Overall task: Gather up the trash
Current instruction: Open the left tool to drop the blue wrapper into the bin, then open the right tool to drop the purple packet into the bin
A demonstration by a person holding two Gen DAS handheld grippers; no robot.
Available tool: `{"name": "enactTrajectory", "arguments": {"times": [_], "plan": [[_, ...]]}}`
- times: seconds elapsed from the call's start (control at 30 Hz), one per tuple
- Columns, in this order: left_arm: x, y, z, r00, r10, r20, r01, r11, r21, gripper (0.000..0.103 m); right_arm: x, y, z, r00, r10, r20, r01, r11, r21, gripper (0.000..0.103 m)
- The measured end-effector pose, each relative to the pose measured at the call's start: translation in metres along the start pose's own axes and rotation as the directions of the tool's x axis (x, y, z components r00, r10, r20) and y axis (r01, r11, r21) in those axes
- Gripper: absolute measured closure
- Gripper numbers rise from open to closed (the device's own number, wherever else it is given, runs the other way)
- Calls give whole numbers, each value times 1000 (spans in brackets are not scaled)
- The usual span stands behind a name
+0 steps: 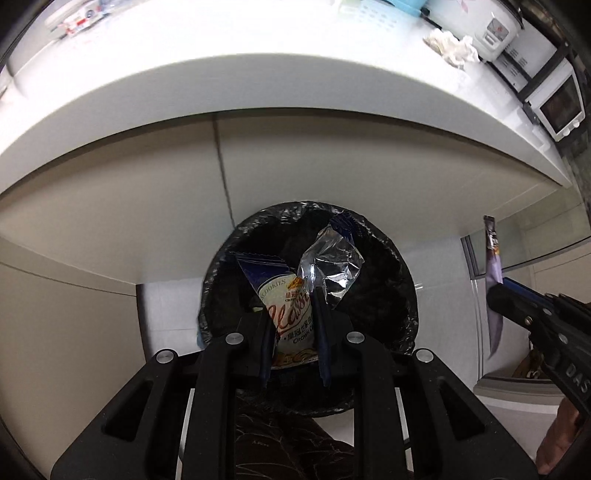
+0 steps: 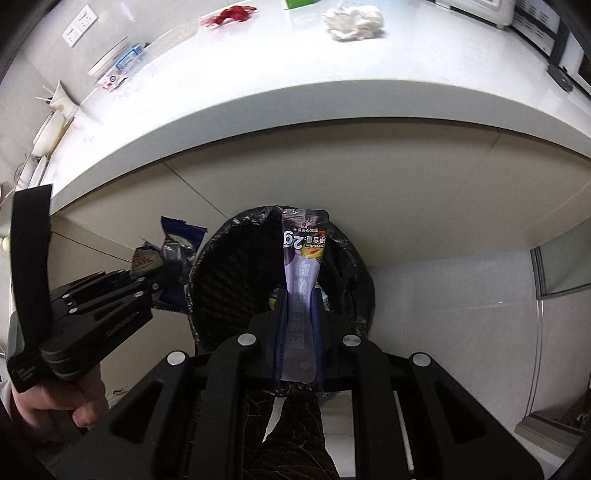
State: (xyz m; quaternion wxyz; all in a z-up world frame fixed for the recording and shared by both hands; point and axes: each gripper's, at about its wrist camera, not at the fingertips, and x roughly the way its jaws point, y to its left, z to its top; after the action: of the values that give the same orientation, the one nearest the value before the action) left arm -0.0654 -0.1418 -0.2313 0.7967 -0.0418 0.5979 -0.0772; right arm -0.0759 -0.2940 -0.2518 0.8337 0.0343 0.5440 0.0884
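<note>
Tools both clamped: left tool (image 1: 293, 328) pinching cookie wrapper (image 1: 291, 314), right tool (image 2: 299, 332) pinching purple sachet (image 2: 301, 280) — over black-lined bin (image 2: 221, 280), some trash inside.

White counter (image 2: 295, 92) on top: crumpled white tissue (image 2: 354, 19), red scrap (image 2: 231, 14), green box (image 2: 299, 3) at far edge, packets (image 2: 123, 64) left, rice cooker (image 1: 491, 29) and small oven (image 1: 559, 105) right. Tiled floor (image 2: 443, 314) below carries the black-bagged bin (image 2: 221, 277).
</note>
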Motion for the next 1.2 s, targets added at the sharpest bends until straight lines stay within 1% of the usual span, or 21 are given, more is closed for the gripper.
{"name": "enactTrajectory", "arguments": {"times": [0.17,0.27,0.3,0.4,0.47,0.5,0.57,0.6,0.63,0.8,0.87,0.93,1.2], "plan": [[9,-12,4,1000,-2,-4,2,999,34,83,-3,-10,-1,1000,-16,-1,16,1000,19,91],[11,-16,6,1000,-2,-5,3,999,44,82,-5,-14,-1,1000,-23,2,23,1000,21,91],[12,-18,7,1000,0,-6,0,999,50,79,-5,-15,-1,1000,-25,3,25,999,23,91],[11,-22,8,1000,8,5,-8,998,55,65,-6,-16,0,1000,-27,6,27,999,24,91],[12,-22,8,1000,2,3,-2,999,51,59,-4,-12,3,1000,-31,7,31,999,20,91],[13,-23,8,1000,6,2,-6,999,46,51,-5,-12,2,1000,-31,7,31,999,21,91],[14,-23,8,1000,1,3,-1,999,36,48,-4,-11,1,999,-33,6,33,999,22,91],[15,-23,8,1000,2,-1,-2,999,34,44,-4,-12,0,999,-33,4,33,999,22,91],[15,-23,7,1000,5,-3,-5,999,33,37,-3,-11,0,999,-33,2,33,999,23,91],[14,-25,7,1000,1,0,-1,1000,28,18,-3,-11,-1,999,-33,2,33,999,20,91],[12,-26,7,1000,-3,3,3,1000,25,14,-4,-11,0,999,-34,4,34,999,16,91],[7,-27,7,1000,-5,16,5,1000,24,7,-7,-11,0,999,-31,15,31,999,15,91],[-12,-19,10,999,1,39,-1,1000,1,6,-3,-12,2,1000,-9,14,9,1000,27,91]]}}
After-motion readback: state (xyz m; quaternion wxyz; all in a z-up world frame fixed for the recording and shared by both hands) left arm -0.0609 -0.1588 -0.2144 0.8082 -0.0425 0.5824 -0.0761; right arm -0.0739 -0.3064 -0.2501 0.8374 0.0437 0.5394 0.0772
